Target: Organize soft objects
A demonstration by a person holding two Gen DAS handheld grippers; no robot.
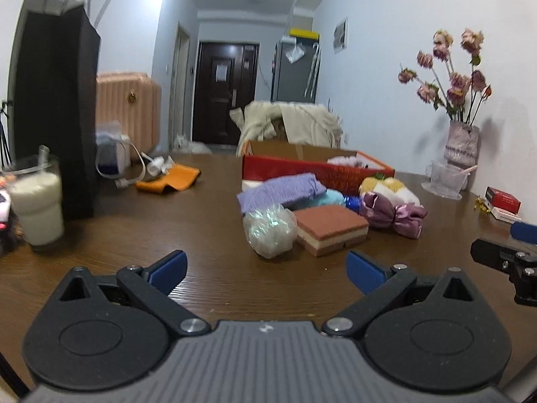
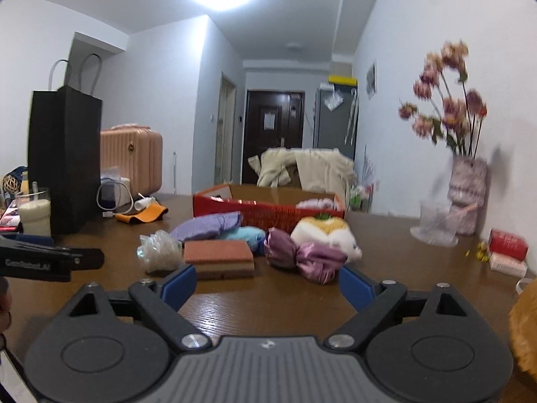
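Observation:
Soft objects lie in a cluster on the brown table in front of an open red box (image 1: 315, 168) (image 2: 268, 210): a clear-wrapped bundle (image 1: 270, 230) (image 2: 159, 252), a brown layered sponge (image 1: 330, 228) (image 2: 220, 257), a lilac knitted cloth (image 1: 280, 191) (image 2: 208, 226), a light blue item (image 1: 330, 198) (image 2: 245, 235), a purple satin scrunchie (image 1: 392, 213) (image 2: 302, 257) and a white-and-yellow plush (image 1: 391, 188) (image 2: 327, 235). Something white lies in the box. My left gripper (image 1: 266, 270) is open and empty, short of the bundle. My right gripper (image 2: 268, 287) is open and empty, short of the sponge and scrunchie.
A black paper bag (image 1: 55, 114) (image 2: 63, 158) and a glass of milk (image 1: 37, 201) (image 2: 33, 211) stand at the left. An orange cloth (image 1: 171, 178) lies mid-table. A vase of flowers (image 1: 461, 141) (image 2: 468, 191), a clear cup (image 1: 443, 178) and red boxes (image 1: 503, 201) stand at the right wall.

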